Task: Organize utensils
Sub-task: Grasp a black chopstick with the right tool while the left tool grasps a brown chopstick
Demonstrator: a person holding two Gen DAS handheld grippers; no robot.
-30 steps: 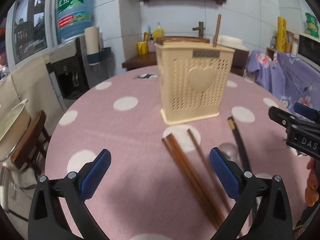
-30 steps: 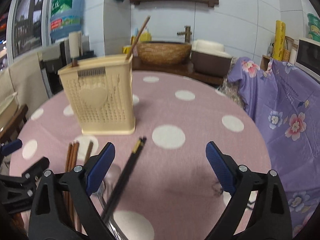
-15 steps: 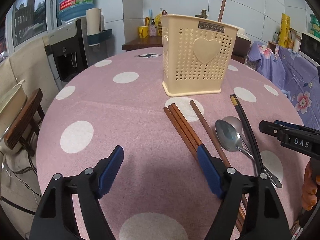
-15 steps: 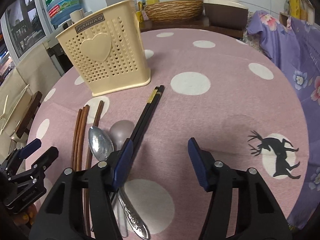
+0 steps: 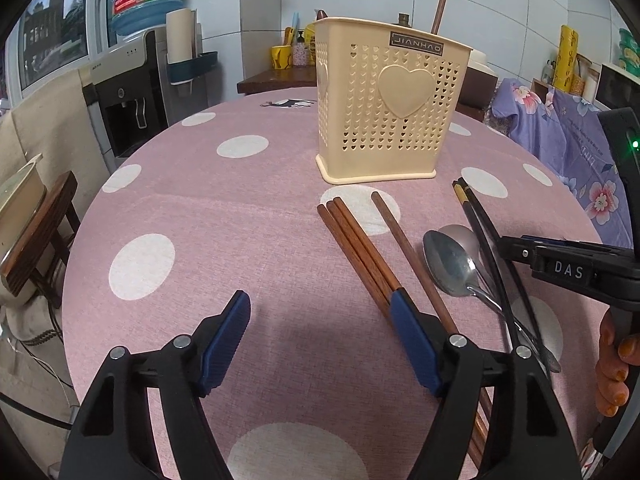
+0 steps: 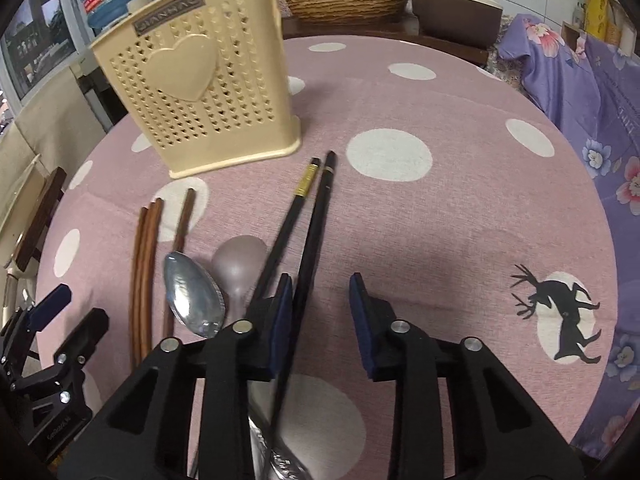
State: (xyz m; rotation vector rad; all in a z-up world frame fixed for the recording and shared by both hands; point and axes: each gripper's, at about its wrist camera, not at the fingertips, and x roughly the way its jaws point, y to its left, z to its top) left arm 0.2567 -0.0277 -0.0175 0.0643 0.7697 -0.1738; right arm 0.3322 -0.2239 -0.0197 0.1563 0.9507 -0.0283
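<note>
**Grippers lowered over the utensils**

The left gripper [image 5: 320, 340] was held open over the pink dotted tablecloth [image 5: 240, 208], its right pad beside the brown chopsticks [image 5: 360, 252], nothing being pressed. The right gripper's [image 6: 320, 312] jaws had just been closing; one black chopstick [image 6: 310, 240] was seen between the pads, against the left one only, so no grip was made. The second black chopstick [image 6: 286, 224] and two spoons [image 6: 194, 296] were laid alongside. The cream holder [image 5: 384, 104] was stood upright behind them.
</note>
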